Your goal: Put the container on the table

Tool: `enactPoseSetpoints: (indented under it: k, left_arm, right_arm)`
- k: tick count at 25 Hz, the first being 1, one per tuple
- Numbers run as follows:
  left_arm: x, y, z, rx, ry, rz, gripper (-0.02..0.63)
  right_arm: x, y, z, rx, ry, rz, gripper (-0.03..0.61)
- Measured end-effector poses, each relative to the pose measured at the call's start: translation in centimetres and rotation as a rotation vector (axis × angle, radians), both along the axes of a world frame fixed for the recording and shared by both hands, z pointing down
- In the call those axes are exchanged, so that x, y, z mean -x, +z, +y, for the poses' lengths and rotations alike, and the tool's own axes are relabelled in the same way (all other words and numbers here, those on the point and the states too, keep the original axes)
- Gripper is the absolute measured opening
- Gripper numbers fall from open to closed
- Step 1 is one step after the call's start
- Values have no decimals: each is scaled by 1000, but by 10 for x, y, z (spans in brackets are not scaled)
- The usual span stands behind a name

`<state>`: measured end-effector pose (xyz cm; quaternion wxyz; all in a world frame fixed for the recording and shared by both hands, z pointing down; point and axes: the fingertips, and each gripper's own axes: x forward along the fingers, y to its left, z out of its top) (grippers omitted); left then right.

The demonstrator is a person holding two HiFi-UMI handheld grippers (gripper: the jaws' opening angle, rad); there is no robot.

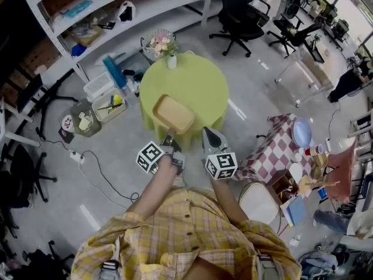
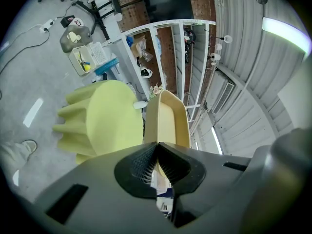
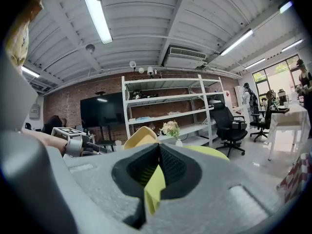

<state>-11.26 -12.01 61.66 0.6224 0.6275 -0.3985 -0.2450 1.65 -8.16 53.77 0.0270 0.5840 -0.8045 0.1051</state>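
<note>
A tan rectangular container sits tilted over the near part of the round table, which wears a yellow-green cloth. My left gripper is shut on the container's near rim. In the left gripper view the container stands edge-on straight out from the closed left gripper, with the table beside it. My right gripper is at the table's front edge, right of the container. In the right gripper view the right gripper is shut, with a fold of yellow-green tablecloth pinched between its jaws.
A white vase of flowers stands at the table's far edge. On the floor to the left are plastic bins, with shelving behind them. A checkered table and a round basket stand at right. Office chairs are beyond.
</note>
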Motion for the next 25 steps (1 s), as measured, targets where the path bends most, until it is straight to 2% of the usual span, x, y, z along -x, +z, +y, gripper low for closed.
enactPoseSetpoints:
  k: [14, 25]
  left_arm:
    - [-24, 17, -40, 31, 16, -13, 18]
    - [-65, 15, -96, 38, -40, -13, 18]
  right_arm:
    - [-16, 4, -47, 4, -4, -9, -2]
    - [-58, 3, -116, 1, -72, -6, -2]
